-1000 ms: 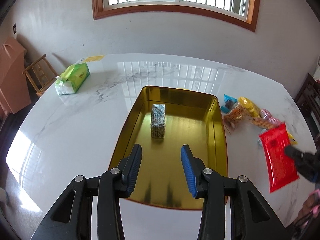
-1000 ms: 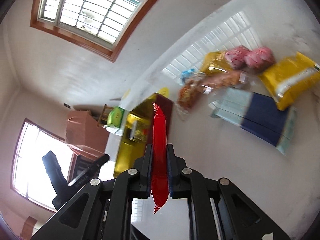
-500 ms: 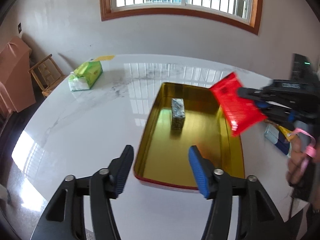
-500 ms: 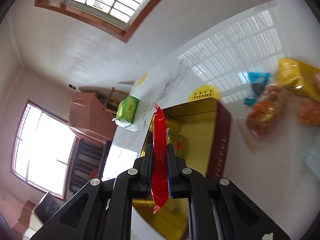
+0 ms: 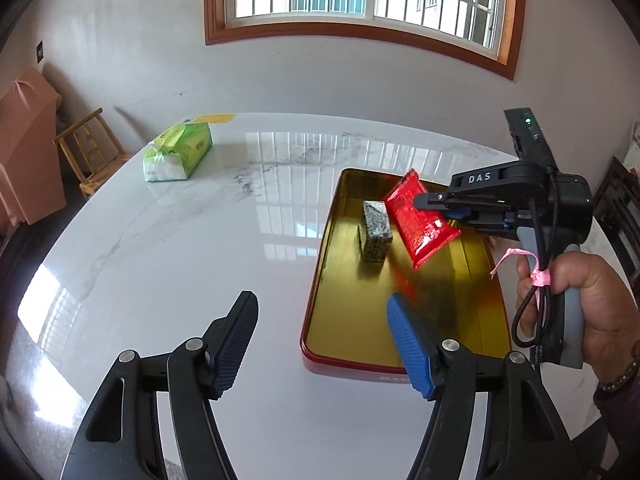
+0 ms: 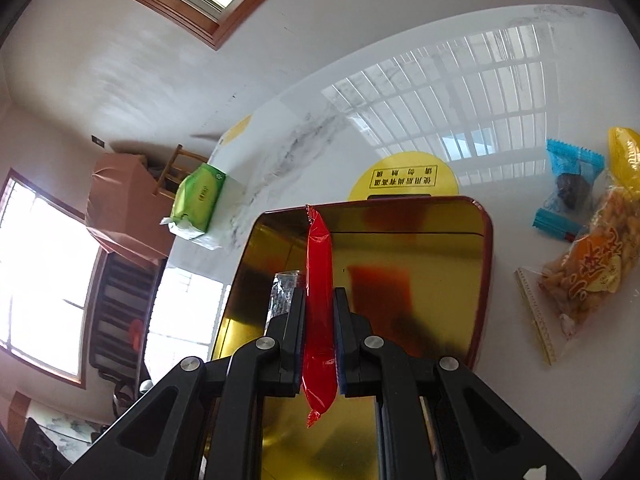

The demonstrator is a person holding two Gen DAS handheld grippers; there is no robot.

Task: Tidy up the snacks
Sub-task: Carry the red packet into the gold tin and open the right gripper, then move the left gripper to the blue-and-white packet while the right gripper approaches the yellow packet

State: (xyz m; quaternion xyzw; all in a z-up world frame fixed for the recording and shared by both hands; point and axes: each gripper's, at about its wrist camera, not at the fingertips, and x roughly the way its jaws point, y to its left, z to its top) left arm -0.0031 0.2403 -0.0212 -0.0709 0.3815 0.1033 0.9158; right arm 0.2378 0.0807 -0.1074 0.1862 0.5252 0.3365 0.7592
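A gold tin tray point(image 5: 472, 320) with a red rim lies on the white marble table; it also shows in the right wrist view point(image 6: 440, 256). A dark patterned snack block point(image 5: 376, 235) lies inside it, partly hidden in the right wrist view point(image 6: 282, 292). My right gripper point(image 5: 424, 202) is shut on a red snack packet point(image 5: 420, 220) and holds it above the tray beside the block; the packet shows edge-on between the fingers in the right wrist view point(image 6: 319, 300). My left gripper point(image 5: 322, 344) is open and empty above the table at the tray's near left corner.
A green tissue pack point(image 5: 178, 152) lies at the table's far left. Loose snacks lie right of the tray: a blue candy wrapper point(image 6: 568, 188), an orange nut bag point(image 6: 592, 268), a yellow packet point(image 6: 626, 156). A yellow round sticker point(image 6: 404, 178) is behind the tray. A wooden chair point(image 5: 90, 146) stands off the left edge.
My right gripper has carried the red packet from the table's right side to over the tray. My left gripper has drawn back to the left and opened wider.
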